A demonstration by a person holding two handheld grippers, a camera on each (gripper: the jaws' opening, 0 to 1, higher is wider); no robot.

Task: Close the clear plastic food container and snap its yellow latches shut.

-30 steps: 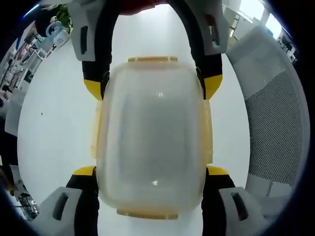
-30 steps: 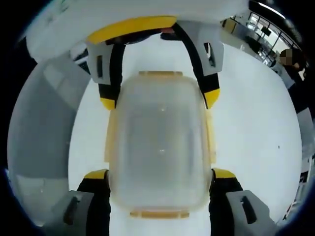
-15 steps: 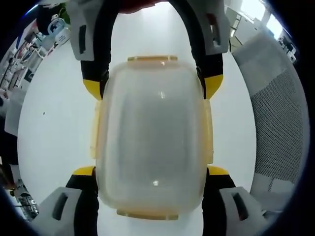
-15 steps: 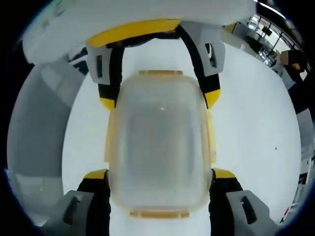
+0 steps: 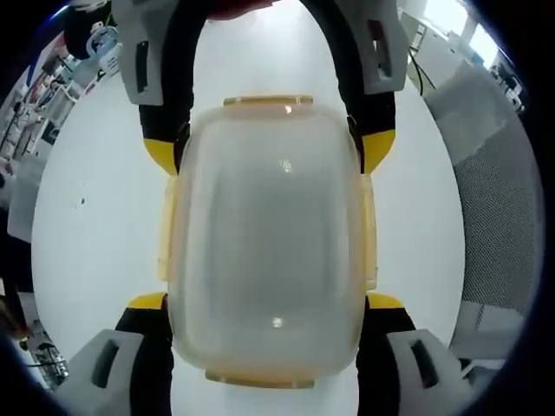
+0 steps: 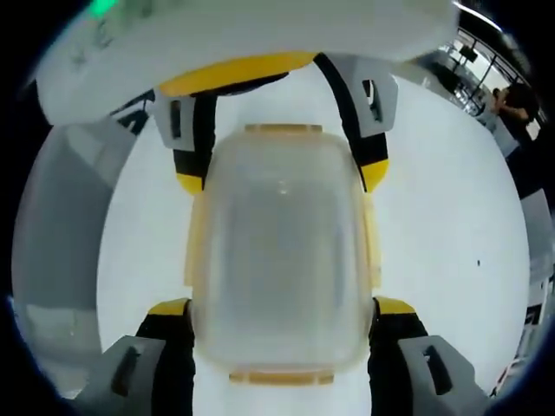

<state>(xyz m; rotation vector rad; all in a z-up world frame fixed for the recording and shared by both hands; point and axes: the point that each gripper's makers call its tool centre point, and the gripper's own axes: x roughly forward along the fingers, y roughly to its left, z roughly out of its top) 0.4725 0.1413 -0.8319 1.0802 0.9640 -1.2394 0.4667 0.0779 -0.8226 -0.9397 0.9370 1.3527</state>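
Observation:
The clear plastic container [image 5: 269, 234] has its lid on, with yellow latches along its long sides [image 5: 165, 234] and thin yellow flaps at both ends [image 5: 269, 102]. My left gripper [image 5: 267, 302] clasps its near end, yellow-tipped fingers [image 5: 147, 302] pressed against both sides. From the far end my right gripper [image 5: 267, 149] clasps it the same way. In the right gripper view the container [image 6: 282, 260] sits between my right gripper [image 6: 283, 305] below and my left gripper [image 6: 282, 178] above. Whether the latches are snapped down I cannot tell.
A white table [image 5: 95, 225] lies under the container. A grey mesh chair [image 5: 499, 199] stands to the right in the left gripper view and shows at the left [image 6: 52, 260] in the right gripper view. Cluttered shelves [image 5: 43, 87] are far left. A person [image 6: 520, 113] stands far right.
The background has slid a little in both views. The container and both grippers keep the same pose relative to one another.

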